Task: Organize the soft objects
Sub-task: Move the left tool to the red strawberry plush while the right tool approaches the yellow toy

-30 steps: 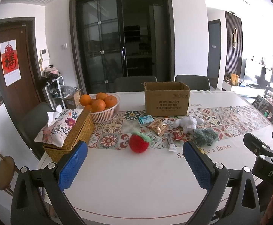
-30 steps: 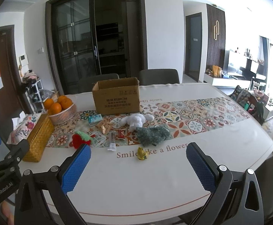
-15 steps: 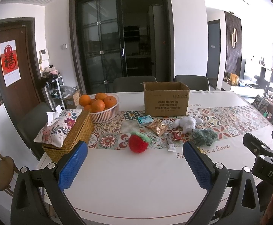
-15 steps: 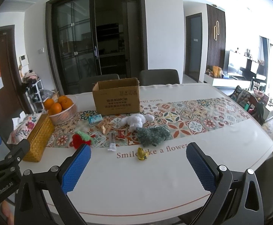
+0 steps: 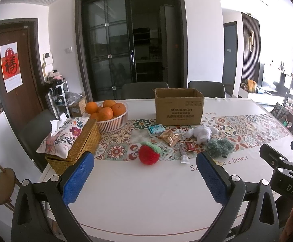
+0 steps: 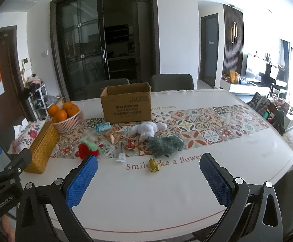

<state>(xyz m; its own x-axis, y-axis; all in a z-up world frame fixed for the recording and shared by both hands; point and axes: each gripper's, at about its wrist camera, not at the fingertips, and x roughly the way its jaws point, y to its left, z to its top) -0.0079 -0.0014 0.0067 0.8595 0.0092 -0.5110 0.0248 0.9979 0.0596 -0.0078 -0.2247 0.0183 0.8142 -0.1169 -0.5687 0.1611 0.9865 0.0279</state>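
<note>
Nothing shifted since prior frames. Left gripper and right gripper stayed spread, empty; red knitted strawberry plush, centre frame, untouched. Task unstarted.

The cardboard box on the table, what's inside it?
The cardboard box stands open at the top, but both cameras sit too low to see in. Only a strip of bare inner wall shows; its floor and any contents are hidden.

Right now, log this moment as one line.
left hand-held gripper: open | right hand-held gripper: open | strawberry plush, white plush: on table | cardboard box: open
</note>
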